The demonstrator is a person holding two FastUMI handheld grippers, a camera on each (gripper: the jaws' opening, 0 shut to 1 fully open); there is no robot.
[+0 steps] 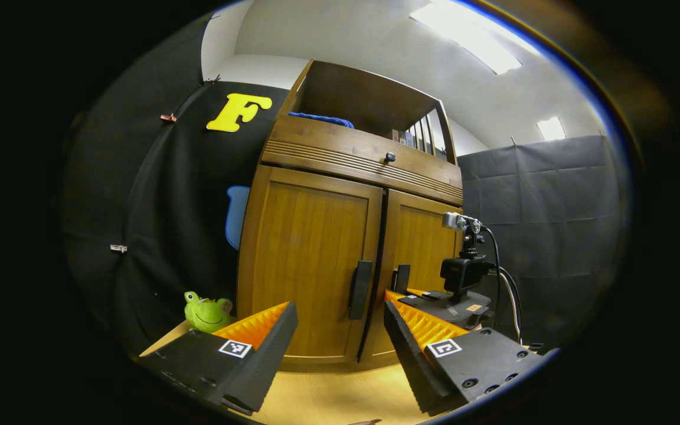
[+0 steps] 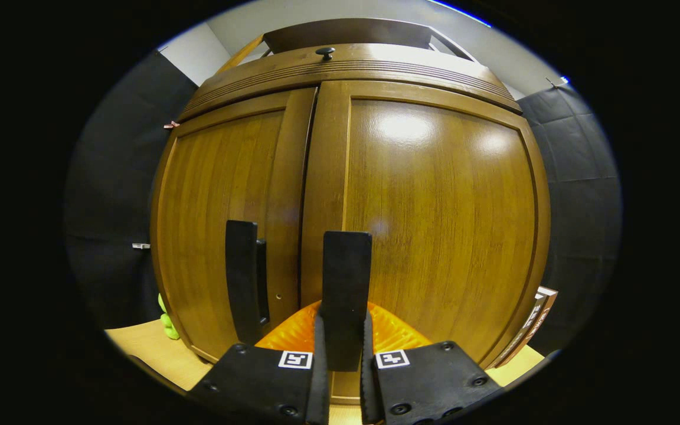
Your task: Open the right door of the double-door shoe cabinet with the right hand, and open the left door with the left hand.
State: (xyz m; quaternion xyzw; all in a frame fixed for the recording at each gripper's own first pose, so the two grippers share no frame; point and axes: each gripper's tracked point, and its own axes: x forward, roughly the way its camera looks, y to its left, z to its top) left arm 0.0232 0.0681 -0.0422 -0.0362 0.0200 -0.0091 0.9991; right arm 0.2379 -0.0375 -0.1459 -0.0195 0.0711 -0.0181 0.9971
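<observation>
Right hand-held gripper (image 2: 343, 354) pinches the right door handle (image 2: 346, 277) at 6 o'clock, both doors shut; left hand-held gripper (image 1: 340, 330) hangs spread short of the left door handle (image 1: 360, 289); best pull straight, swinging with the hinge.

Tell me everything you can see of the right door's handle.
The right door's handle is a dark, flat, upright bar fixed near the inner edge of the closed right door, beside the seam between the doors. The right gripper has its jaws closed on the bar's lower part, pressing from both sides.
</observation>
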